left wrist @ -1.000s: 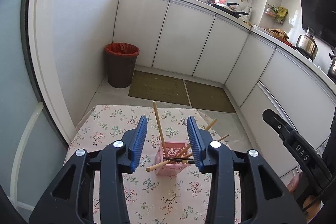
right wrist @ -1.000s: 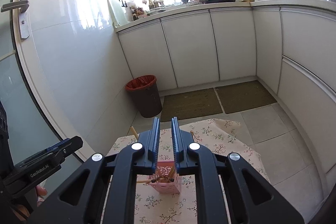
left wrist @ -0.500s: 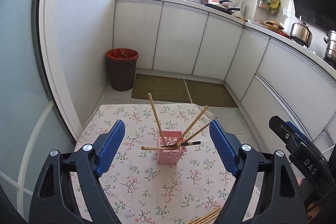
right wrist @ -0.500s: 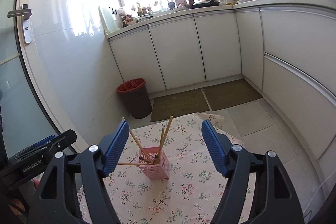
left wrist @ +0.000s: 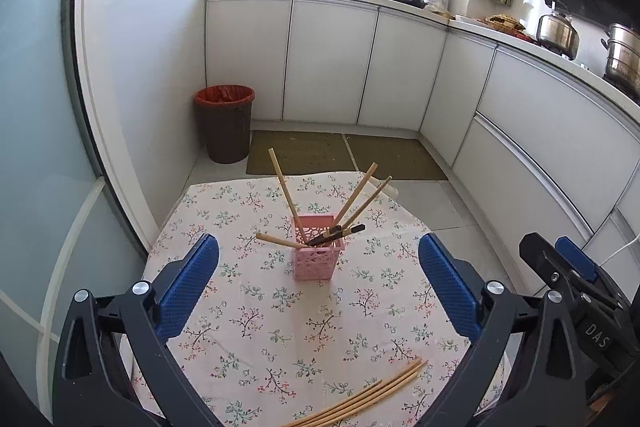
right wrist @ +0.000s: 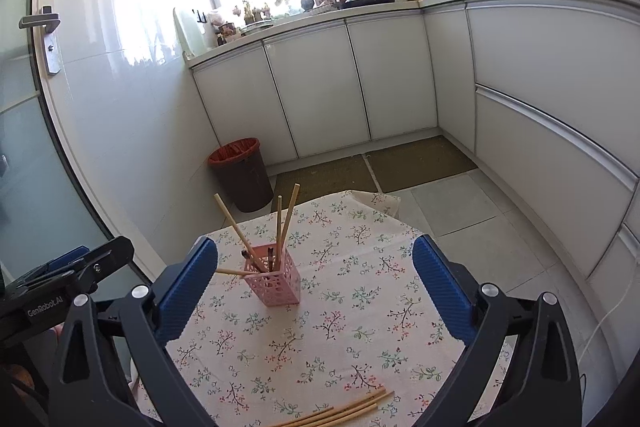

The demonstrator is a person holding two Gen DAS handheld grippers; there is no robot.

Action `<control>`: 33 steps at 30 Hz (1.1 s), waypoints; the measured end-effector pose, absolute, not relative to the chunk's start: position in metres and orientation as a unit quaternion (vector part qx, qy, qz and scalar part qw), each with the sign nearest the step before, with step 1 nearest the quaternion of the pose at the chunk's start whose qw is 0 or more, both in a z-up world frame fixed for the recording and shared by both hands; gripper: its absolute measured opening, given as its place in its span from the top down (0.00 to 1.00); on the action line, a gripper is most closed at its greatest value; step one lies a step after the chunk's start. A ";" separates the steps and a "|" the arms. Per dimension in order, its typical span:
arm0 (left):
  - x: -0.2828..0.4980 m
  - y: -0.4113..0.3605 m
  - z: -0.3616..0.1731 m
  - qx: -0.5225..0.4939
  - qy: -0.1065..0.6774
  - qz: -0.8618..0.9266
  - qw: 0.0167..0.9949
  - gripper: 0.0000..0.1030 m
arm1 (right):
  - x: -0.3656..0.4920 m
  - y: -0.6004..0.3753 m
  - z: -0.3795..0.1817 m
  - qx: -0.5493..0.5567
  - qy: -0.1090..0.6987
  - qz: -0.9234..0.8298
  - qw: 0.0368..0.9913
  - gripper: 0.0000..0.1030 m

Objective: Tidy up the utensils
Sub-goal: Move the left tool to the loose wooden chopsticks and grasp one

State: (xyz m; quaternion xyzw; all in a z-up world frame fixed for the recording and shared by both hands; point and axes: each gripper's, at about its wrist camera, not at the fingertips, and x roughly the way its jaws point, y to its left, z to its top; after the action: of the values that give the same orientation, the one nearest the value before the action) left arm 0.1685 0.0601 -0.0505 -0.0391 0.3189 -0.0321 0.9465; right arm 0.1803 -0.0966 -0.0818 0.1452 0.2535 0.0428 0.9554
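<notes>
Two wrist views are given over a small table (left wrist: 248,311) covered with a floral cloth, set on a tiled kitchen floor beside white cabinets (left wrist: 332,63). A brown waste bin (left wrist: 225,123) with a red liner is seen by the wall beyond the table, and two dark mats (left wrist: 348,155) are laid before the cabinets.

On the table, towards its far half, a pink perforated holder (left wrist: 318,251) is stood upright. Several wooden chopsticks (left wrist: 285,189) are propped in it, fanned out to the left and right, with one lying nearly level across its rim and poking out to the left; dark-tipped ones (left wrist: 340,231) are also lodged at the rim. At the table's near edge a loose bundle of chopsticks (left wrist: 360,401) is laid flat on the cloth, well apart from the holder.

The left tool (left wrist: 318,295) is held above the near part of the table, its blue pads (left wrist: 188,283) spread wide and in the act of opening, with nothing between them. The right tool (right wrist: 316,291) is likewise spread wide and opening, with nothing pinched; the holder is seen beyond its pads (right wrist: 186,287), apart from them. Each tool is glimpsed at the edge of the other's view.
</notes>
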 end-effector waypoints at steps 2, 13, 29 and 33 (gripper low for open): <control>0.167 0.058 -0.055 -0.031 0.327 -0.034 0.944 0.07 | 0.172 -0.097 -0.084 0.148 0.260 0.048 0.953 0.07; 0.186 0.034 -0.132 0.032 0.484 -0.109 0.867 0.07 | 0.119 -0.118 -0.160 0.214 0.386 0.073 0.894 0.07; 0.208 -0.039 -0.299 0.161 0.684 -0.173 0.691 0.35 | 0.096 -0.161 -0.262 0.328 0.531 0.041 0.780 0.07; 0.212 -0.041 -0.312 0.164 0.693 -0.176 0.679 0.45 | 0.100 -0.164 -0.258 0.320 0.530 0.039 0.784 0.07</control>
State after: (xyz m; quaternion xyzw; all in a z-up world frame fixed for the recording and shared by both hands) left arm 0.2120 -0.0411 -0.3115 0.1640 0.6931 -0.1765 0.6794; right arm 0.1004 -0.1638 -0.2579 0.3195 0.5301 0.0393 0.7844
